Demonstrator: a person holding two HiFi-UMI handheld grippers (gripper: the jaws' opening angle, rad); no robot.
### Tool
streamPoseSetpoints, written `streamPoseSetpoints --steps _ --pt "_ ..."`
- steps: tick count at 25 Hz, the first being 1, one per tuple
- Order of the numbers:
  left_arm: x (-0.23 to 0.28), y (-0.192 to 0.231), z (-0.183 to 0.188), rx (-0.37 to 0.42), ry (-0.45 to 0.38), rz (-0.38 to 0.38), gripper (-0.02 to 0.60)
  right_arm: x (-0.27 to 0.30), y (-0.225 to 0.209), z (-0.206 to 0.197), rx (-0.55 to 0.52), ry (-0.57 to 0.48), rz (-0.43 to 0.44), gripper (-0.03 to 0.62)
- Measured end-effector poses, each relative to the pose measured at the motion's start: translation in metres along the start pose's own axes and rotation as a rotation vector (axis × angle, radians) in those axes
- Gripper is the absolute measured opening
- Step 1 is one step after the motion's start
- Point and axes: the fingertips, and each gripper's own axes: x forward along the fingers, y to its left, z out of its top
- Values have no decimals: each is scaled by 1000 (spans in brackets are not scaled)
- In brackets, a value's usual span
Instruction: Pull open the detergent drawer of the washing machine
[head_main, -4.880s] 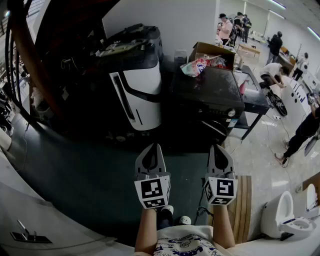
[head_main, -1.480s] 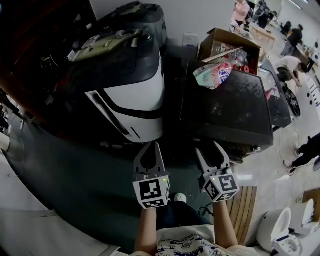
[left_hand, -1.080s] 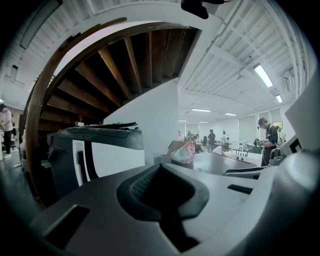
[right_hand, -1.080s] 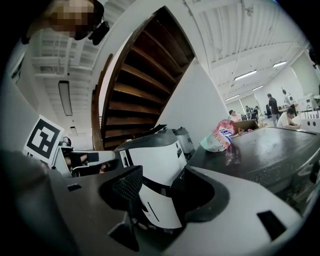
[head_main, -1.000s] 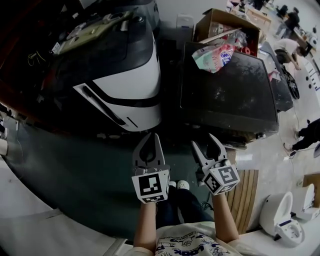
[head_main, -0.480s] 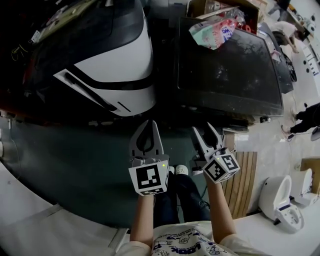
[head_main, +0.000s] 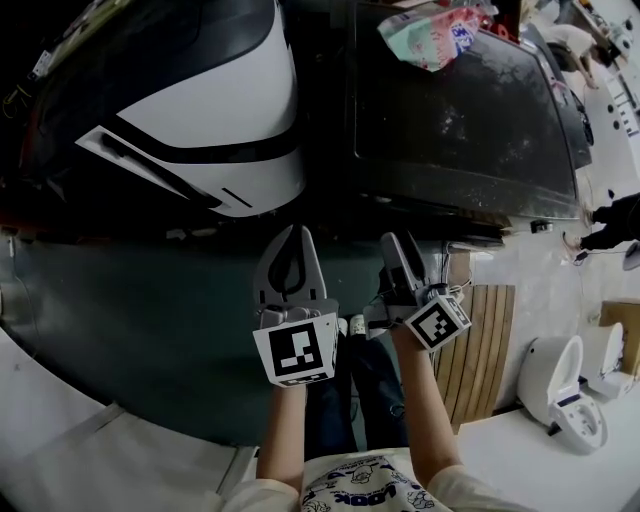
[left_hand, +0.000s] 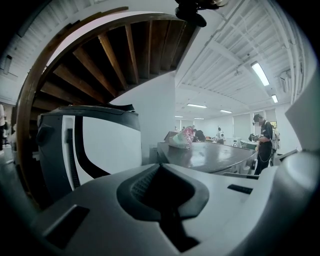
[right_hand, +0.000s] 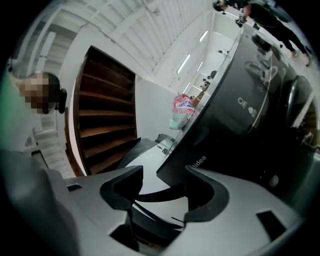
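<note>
Nothing is pulled yet. Your left tool (head_main: 296, 238) is pinched together with nothing in it. Your right tool (head_main: 400, 248) is spread apart and empty, near the dark washing machine (head_main: 460, 130). I can't spot its drawer. You must reach, grab and pull.

The dark floor (head_main: 130, 300) is being left free before both machines. Forward passage is being blocked by the black washing machine (head_main: 460, 130) and the white appliance (head_main: 210, 110), with only a narrow gap being left between them. The washer's top is being partly taken up by a plastic bag (head_main: 430, 35). The right gripper (head_main: 400, 243) is being held near the washer's front, jaws apart.
</note>
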Motion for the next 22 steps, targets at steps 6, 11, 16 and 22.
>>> streamPoseSetpoints --steps 6,11,16,22 --pt "10 -3 -18 -6 11 -10 14 1 -33 -8 145 -76 -12 247" --pt "18 -4 -35 -13 30 -15 14 3 -54 -11 278 -174 19 245" --pt "26 -9 -49 -14 38 -24 14 7 -73 -12 327 -235 23 244" --pt "35 -12 -66 -30 59 -29 14 13 -86 -16 348 -259 53 247"
